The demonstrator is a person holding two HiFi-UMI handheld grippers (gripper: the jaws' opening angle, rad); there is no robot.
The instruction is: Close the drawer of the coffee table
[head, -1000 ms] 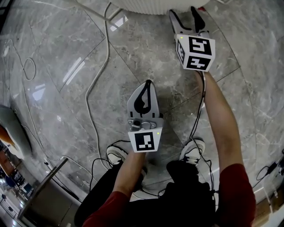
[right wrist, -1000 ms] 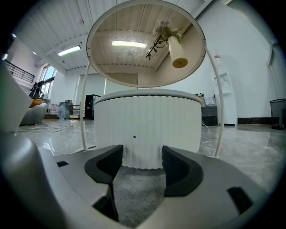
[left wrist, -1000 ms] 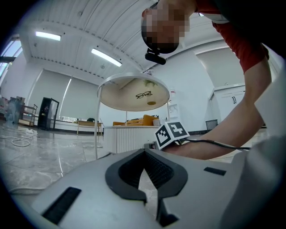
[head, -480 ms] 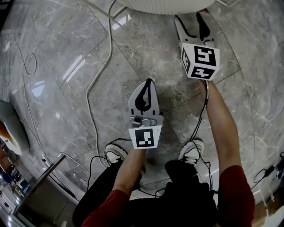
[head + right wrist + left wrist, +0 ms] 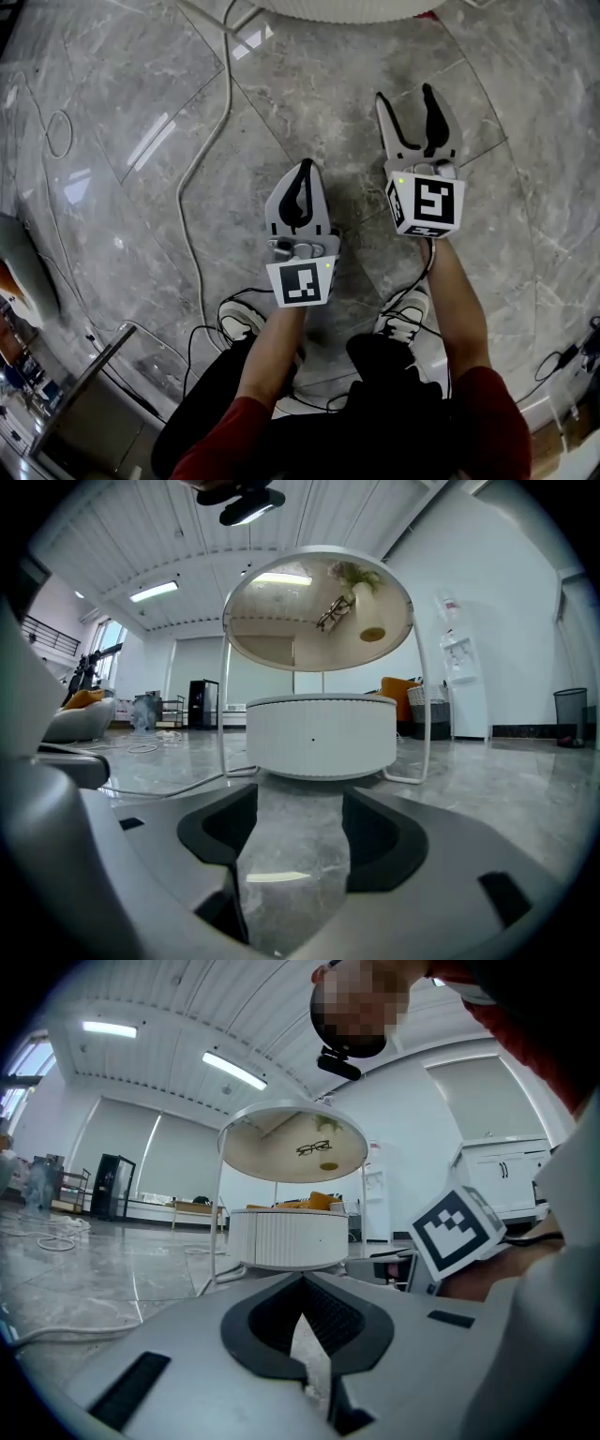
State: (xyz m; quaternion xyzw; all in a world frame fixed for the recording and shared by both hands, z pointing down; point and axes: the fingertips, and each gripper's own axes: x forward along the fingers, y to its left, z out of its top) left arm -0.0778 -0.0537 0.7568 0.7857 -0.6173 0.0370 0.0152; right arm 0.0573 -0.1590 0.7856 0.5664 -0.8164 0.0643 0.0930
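- The left gripper (image 5: 303,176) has its jaws pressed together at the tips, with only a thin sliver of light between the dark pads; nothing is held in it; it hangs low over the grey marble floor (image 5: 112,112).
- The right gripper (image 5: 409,105) sits just beside the left one and a little ahead of it; its jaws stand well apart, and only bare floor shows between them, so it holds nothing.
- The coffee table (image 5: 321,735) stands straight ahead of both grippers, near but apart from either; from the right gripper it sits dead centre beyond the open jaws; from the left gripper it lies slightly left of centre.
- The table is a white ribbed drum on the floor with thin white legs (image 5: 424,714) that carry a round top (image 5: 319,607) above it; a small dark dot (image 5: 313,741) marks the middle of the drum's wall; the wall looks flush all round, and the drawer's outline cannot be made out.
- A pair of spectacles (image 5: 335,611) and a small plant (image 5: 356,574) show at the round top.
- A white cable (image 5: 202,141) trails over the floor to the left of the left gripper.
- Behind the grippers, the person's shoes (image 5: 405,319) rest on the floor among black leads.
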